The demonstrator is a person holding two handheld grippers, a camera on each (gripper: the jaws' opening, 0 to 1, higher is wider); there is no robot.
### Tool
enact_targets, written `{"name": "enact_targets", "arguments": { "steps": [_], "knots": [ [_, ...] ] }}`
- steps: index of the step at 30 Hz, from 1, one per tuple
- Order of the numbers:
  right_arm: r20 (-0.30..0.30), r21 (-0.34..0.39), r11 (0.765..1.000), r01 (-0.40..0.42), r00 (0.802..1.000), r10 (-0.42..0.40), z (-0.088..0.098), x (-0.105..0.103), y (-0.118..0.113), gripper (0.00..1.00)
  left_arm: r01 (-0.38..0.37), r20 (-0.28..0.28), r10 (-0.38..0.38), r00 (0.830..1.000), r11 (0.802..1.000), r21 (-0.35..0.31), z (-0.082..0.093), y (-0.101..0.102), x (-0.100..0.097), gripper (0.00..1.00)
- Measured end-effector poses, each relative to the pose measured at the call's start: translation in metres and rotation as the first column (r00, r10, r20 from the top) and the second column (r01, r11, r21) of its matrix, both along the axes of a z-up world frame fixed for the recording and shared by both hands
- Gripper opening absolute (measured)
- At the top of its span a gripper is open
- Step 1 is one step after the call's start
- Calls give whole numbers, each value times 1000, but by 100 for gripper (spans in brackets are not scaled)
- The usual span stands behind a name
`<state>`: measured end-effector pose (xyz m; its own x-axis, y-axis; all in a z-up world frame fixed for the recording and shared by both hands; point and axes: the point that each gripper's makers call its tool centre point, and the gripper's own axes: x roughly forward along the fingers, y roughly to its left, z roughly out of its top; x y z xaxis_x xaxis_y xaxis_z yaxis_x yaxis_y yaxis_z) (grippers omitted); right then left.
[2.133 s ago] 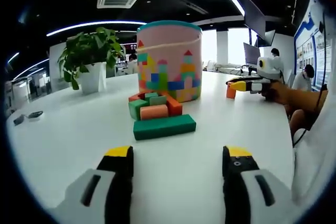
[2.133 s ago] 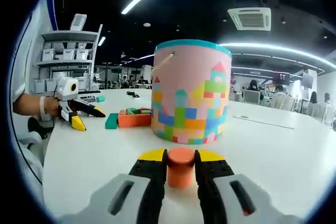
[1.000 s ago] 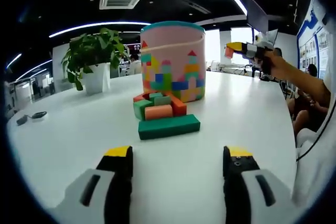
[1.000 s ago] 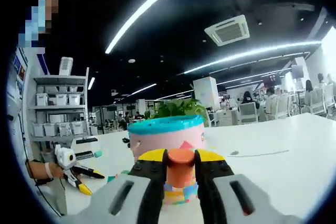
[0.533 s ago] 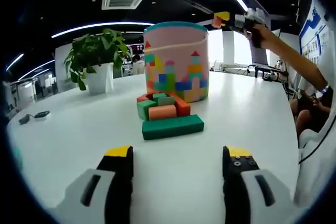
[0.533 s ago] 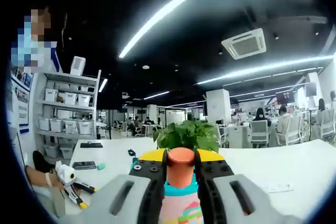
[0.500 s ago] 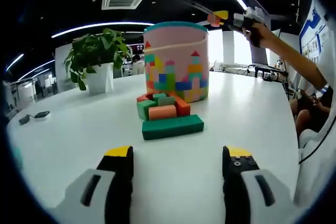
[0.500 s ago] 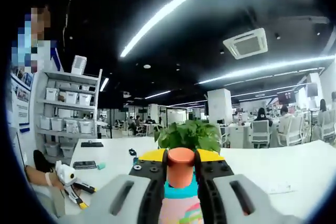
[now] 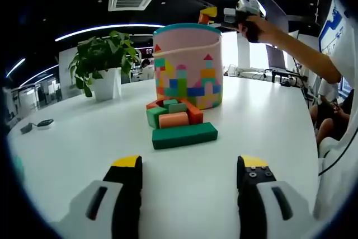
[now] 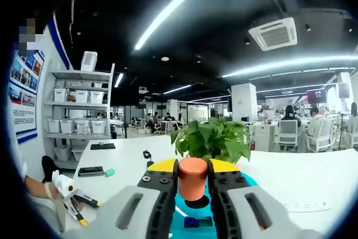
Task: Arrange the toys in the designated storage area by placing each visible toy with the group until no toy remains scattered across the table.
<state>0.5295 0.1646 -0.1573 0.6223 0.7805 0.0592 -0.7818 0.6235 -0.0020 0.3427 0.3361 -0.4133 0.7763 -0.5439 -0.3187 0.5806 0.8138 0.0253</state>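
Observation:
A tall pink toy bucket (image 9: 187,65) with a teal rim stands on the white table (image 9: 84,149). In front of it lie a long green block (image 9: 184,135), an orange block (image 9: 173,120), a green cube (image 9: 156,116) and a red block (image 9: 195,112). My left gripper (image 9: 190,163) stands open low over the table, well short of the blocks. My right gripper (image 10: 193,166) is shut on an orange cylinder (image 10: 193,180), held over the bucket's teal opening (image 10: 197,215). Seen from the left gripper view, the right gripper (image 9: 219,14) hovers just above the bucket's rim.
A potted plant (image 9: 100,62) stands behind and left of the bucket, also the plant (image 10: 210,138) beyond the rim. A phone (image 10: 90,170) and a small teal piece (image 10: 110,172) lie on the table. A person's arm (image 9: 291,51) reaches in from the right. Shelves (image 10: 78,116) line the far wall.
My right gripper has carried the orange cylinder up from the table and across until it hangs over the bucket's opening. The left gripper and the blocks have stayed put.

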Motion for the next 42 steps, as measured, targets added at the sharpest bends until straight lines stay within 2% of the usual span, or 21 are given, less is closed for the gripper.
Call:
{"name": "enact_targets", "arguments": {
  "steps": [9, 21, 36, 42],
  "knots": [
    [-4, -27, 1000, 1, 1000, -1, -6, 6, 5, 20, -2, 2, 2, 1000, 1000, 1, 0, 1, 0, 70],
    [-34, -112, 993, 19, 999, -23, -32, 17, 9, 20, -4, 1, 4, 1000, 1000, 1, 0, 1, 1, 70],
    [-71, -122, 993, -3, 997, -5, -41, 18, 12, 21, -4, 0, 4, 1000, 1000, 0, -1, 2, 1, 70],
    [-68, -114, 993, -43, 997, 36, -40, 14, 15, 21, -5, -1, 5, 1000, 1000, 0, -1, 2, 1, 70]
  ]
}}
